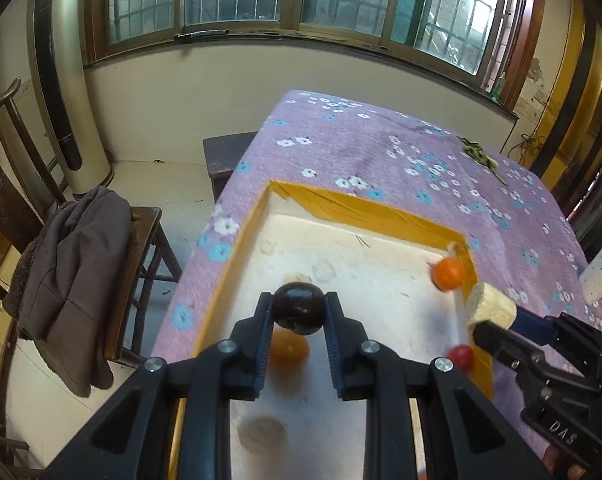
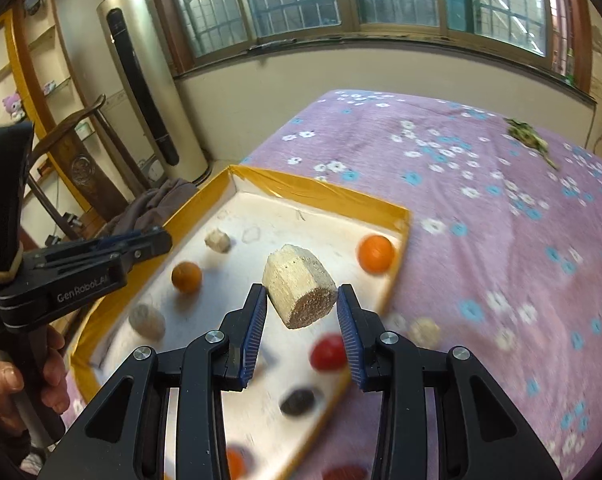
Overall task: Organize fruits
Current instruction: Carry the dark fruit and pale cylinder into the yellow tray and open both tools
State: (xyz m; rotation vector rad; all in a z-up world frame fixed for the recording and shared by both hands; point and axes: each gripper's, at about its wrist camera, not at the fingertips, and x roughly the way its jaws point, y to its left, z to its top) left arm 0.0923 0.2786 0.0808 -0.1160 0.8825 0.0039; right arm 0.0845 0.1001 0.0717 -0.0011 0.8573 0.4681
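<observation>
My left gripper (image 1: 299,310) is shut on a dark purple round fruit (image 1: 299,308), held above the white tray (image 1: 341,204) with yellow-taped walls. My right gripper (image 2: 301,304) is shut on a pale cut sugarcane piece (image 2: 299,290), above the tray's right side; it also shows in the left wrist view (image 1: 491,306). In the tray (image 2: 313,190) lie an orange (image 2: 375,254) at the right wall, a brownish-orange fruit (image 2: 186,277), a red fruit (image 2: 328,352), a dark fruit (image 2: 297,402) and pale lumps (image 2: 217,240). The orange (image 1: 448,273) and red fruit (image 1: 461,356) show in the left view.
The tray sits on a purple flowered cloth (image 2: 481,208). A green leafy sprig (image 2: 529,136) lies far right on it. A pale lump (image 2: 423,330) lies on the cloth beside the tray. A wooden chair with a grey jacket (image 1: 73,276) stands left of the table.
</observation>
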